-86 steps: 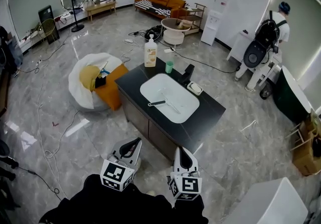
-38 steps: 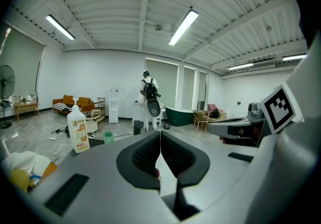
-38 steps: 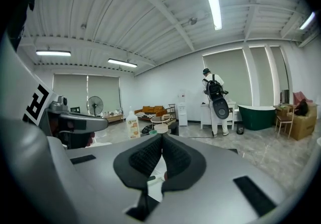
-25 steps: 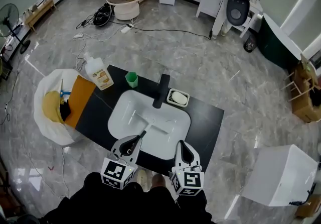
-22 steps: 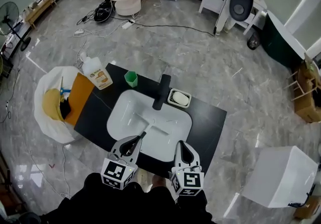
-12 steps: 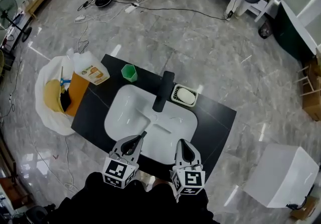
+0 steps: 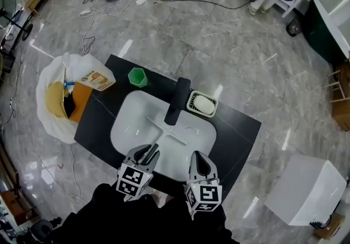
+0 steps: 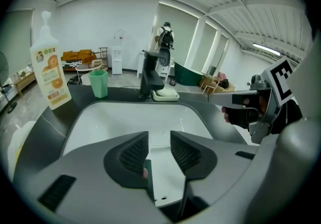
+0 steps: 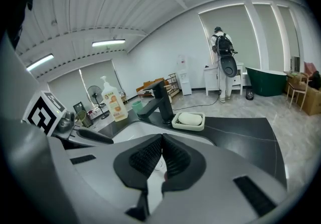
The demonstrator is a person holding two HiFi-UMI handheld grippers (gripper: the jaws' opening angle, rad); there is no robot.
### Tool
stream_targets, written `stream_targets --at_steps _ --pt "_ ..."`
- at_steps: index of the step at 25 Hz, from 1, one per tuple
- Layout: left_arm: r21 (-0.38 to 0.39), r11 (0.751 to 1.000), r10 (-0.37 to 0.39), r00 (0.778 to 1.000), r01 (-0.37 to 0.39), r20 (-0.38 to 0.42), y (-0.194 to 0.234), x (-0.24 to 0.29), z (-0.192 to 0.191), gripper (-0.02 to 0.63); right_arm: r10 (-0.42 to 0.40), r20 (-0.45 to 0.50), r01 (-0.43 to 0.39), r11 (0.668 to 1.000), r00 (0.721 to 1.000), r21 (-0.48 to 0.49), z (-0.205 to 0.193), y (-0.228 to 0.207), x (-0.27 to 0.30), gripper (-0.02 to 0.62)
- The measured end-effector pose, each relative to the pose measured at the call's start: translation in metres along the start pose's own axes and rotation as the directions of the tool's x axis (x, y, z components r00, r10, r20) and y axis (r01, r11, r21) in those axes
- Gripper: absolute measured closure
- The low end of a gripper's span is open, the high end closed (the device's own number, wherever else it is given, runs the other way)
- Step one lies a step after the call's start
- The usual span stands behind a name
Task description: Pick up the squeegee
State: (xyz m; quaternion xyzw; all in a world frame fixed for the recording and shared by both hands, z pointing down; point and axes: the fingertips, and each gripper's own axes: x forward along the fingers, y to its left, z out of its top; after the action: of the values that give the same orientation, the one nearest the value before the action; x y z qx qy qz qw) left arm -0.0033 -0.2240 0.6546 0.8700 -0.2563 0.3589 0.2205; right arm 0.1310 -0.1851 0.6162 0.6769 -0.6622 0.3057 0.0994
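The left gripper (image 8: 159, 143) jaws are opening, a narrow gap with nothing in it, the right gripper (image 9: 162, 141) jaws meet empty, and the squeegee (image 7: 170, 134) lies in the sink (image 7: 128, 125) just ahead.

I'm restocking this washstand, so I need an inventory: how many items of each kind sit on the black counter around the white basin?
White pump bottle with orange label: 1
Green plastic cup: 1
Black faucet: 1
Pale soap dish: 1
White soap bar, in the dish: 1
Total: 5
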Motion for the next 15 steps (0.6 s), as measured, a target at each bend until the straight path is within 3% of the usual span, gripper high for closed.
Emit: stream_targets --at_steps 1,4,15 --pt "0.005 1.000 -0.009 1.000 0.009 -0.026 0.001 0.006 -0.004 0.443 0.000 -0.004 0.000 1.000 1.000 0.000 0.000 -0.001 0.001 0.580" --pt "0.027 1.000 -0.006 0.996 0.008 -0.089 0.006 0.022 -0.017 0.409 0.001 -0.016 -0.001 1.000 1.000 0.002 -0.002 -0.004 0.005 0.580" --pt "0.058 0.998 0.030 0.963 -0.016 -0.266 0.022 0.072 -0.066 0.390 -0.011 -0.044 0.012 1.000 0.999 0.018 -0.007 -0.022 0.024 0.580"
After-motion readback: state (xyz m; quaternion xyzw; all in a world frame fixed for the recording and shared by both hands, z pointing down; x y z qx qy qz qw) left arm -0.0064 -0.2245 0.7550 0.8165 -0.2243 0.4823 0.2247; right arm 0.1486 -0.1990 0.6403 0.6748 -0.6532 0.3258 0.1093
